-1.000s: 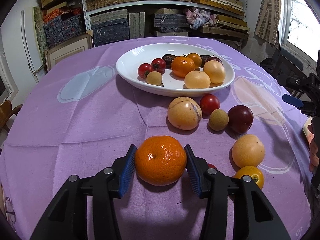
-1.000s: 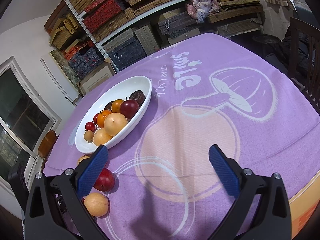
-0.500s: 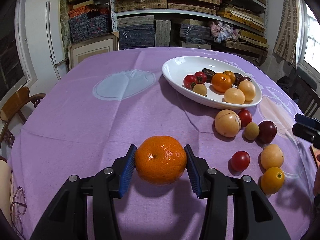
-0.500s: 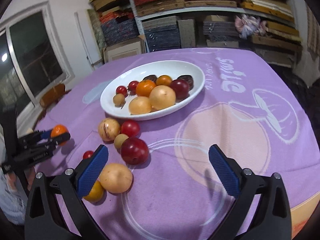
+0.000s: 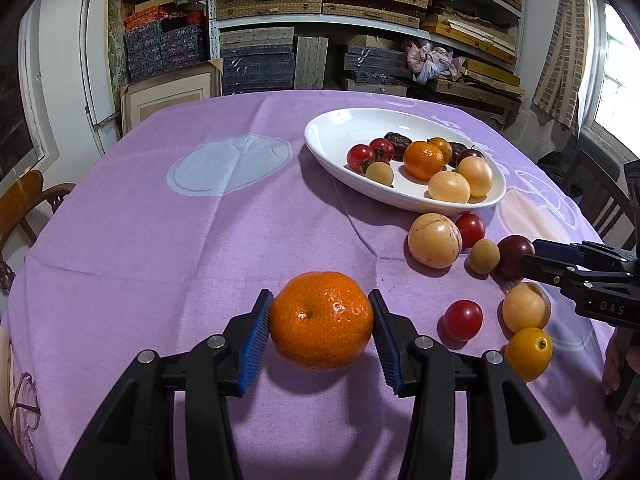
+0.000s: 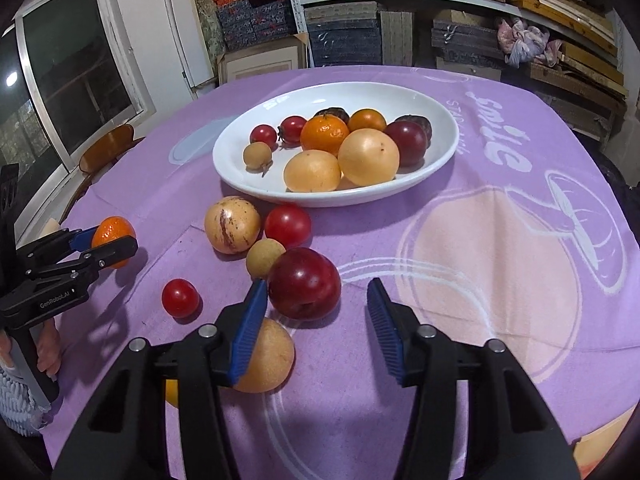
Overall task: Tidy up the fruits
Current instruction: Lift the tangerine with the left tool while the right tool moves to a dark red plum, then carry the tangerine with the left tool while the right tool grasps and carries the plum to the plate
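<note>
My left gripper (image 5: 320, 328) is shut on an orange mandarin (image 5: 321, 320) and holds it above the purple cloth, left of the loose fruit; it also shows in the right wrist view (image 6: 102, 244). My right gripper (image 6: 316, 308) is open, its jaws around a dark red plum (image 6: 304, 283) on the cloth; its left pad (image 6: 250, 320) is near the plum. A white oval dish (image 5: 320, 130) holds several fruits. Loose fruits lie in front of it: a pale round fruit (image 6: 232, 225), a tomato (image 6: 287, 226), a longan (image 6: 264, 258), a small tomato (image 6: 180, 298).
A pale yellow fruit (image 6: 266, 356) lies under my right gripper's left finger, with an orange-yellow one (image 5: 528, 354) beside it. Shelves of boxes (image 5: 360, 20) stand behind the table. A wooden chair (image 5: 24, 200) stands at the left.
My right gripper has moved down and forward to the dark red plum and narrowed its opening. My left gripper still holds the mandarin and has shifted a little.
</note>
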Tool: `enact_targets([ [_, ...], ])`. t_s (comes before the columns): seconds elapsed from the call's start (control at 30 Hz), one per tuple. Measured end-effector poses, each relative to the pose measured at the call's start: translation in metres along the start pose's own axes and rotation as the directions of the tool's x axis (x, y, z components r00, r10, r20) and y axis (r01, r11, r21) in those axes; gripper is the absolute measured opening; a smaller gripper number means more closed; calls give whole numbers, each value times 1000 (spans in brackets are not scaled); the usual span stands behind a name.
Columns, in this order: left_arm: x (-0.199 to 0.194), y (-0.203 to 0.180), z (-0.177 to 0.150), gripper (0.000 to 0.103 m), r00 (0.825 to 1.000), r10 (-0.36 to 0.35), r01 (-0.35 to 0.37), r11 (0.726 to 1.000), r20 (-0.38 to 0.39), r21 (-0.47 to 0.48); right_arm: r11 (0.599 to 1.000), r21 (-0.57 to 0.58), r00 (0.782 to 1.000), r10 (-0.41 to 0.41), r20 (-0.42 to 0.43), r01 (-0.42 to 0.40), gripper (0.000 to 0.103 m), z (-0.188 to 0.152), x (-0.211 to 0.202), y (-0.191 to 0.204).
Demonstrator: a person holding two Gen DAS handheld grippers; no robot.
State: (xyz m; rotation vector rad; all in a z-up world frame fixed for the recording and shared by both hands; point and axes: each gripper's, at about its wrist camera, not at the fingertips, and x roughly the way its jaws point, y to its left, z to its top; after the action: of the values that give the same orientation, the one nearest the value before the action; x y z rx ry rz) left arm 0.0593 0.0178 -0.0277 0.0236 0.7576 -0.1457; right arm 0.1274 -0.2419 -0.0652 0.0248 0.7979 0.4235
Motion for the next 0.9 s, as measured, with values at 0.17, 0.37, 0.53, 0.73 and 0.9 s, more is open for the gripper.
enact_targets([
  [0.17,0,0,0,49,1000,-10,10,1000,-3,0,1000,-13,1000,21,-15,-21,49,2,8,9],
  [0.37,4,-1,-1,49,1000,-21,21,1000,-19,-4,999,-2,999,43,-11,-43,40,3,7,7],
  [0.53,8,-1,-1,49,998,-54,54,998,-34,-17,999,13,999,47,-21,-46,40,4,11,4],
  [0.73,8,-2,2,49,998,-52,51,998,-29,-26,999,13,999,37,2,-37,40,2,4,5],
  [0.9,5,-7,21,49,997,-70,70,997,-17,-21,997,49,997,54,62,-57,40,11,-18,-6],
])
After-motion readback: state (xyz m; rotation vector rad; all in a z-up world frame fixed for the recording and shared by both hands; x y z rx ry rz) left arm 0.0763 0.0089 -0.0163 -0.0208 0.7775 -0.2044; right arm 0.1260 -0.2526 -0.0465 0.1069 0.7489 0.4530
